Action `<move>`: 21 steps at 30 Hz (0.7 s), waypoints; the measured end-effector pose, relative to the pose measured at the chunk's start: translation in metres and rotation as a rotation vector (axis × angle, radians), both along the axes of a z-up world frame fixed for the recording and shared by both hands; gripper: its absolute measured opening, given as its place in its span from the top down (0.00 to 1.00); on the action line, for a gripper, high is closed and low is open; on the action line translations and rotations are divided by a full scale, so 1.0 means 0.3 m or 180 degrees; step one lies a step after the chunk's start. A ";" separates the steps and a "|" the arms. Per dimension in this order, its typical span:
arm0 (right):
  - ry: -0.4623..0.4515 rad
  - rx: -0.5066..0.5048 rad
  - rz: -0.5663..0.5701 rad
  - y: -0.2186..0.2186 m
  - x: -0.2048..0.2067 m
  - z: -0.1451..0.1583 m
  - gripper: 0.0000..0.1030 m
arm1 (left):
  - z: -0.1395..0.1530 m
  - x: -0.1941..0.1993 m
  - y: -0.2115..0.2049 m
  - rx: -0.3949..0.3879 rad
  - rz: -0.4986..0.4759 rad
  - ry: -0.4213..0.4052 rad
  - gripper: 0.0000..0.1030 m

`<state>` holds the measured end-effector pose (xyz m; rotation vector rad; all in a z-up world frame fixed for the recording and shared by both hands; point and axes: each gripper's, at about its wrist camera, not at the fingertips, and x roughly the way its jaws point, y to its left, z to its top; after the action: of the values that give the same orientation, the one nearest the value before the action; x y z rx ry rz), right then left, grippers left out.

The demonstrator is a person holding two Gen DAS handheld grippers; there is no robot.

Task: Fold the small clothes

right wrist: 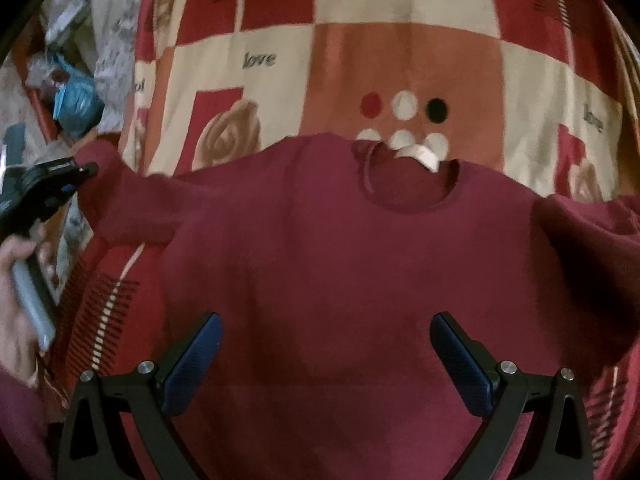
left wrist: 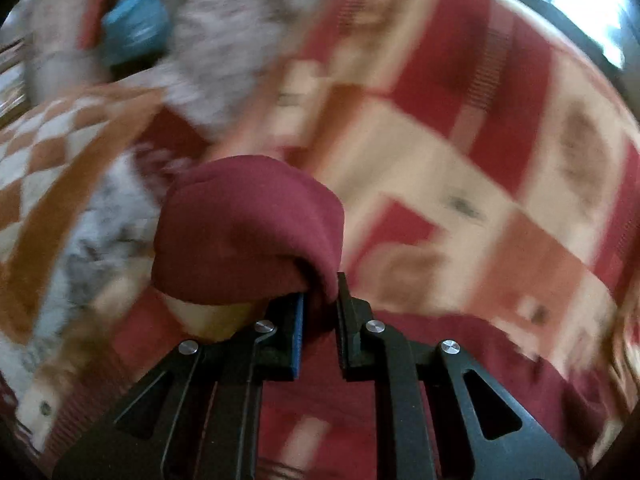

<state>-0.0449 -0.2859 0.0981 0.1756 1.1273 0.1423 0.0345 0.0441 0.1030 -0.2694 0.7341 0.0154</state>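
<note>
A maroon long-sleeved top (right wrist: 340, 248) lies spread flat on a red and cream patchwork bedspread (right wrist: 280, 60), neck hole away from me. My left gripper (left wrist: 320, 300) is shut on the cuff of its left sleeve (left wrist: 248, 232), which bulges above the fingers. In the right wrist view the left gripper (right wrist: 86, 170) holds that sleeve end out at the far left. My right gripper (right wrist: 326, 340) is open and empty, hovering over the lower middle of the top.
A white neck label (right wrist: 420, 154) sticks out at the collar. A blue bag (right wrist: 76, 100) and patterned cloths (left wrist: 224, 44) lie at the bed's left side. An orange checked cloth (left wrist: 52, 152) lies at the left.
</note>
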 end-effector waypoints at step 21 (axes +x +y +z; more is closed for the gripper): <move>0.0069 0.0061 -0.0522 -0.332 -0.082 0.002 0.00 | -0.027 -0.230 -0.562 -0.0324 -0.1521 0.0546 0.35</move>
<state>-0.0696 -0.3855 0.0987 0.2863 1.1286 0.0053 -0.0345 -0.1245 0.0950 -0.1855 0.9568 -0.4578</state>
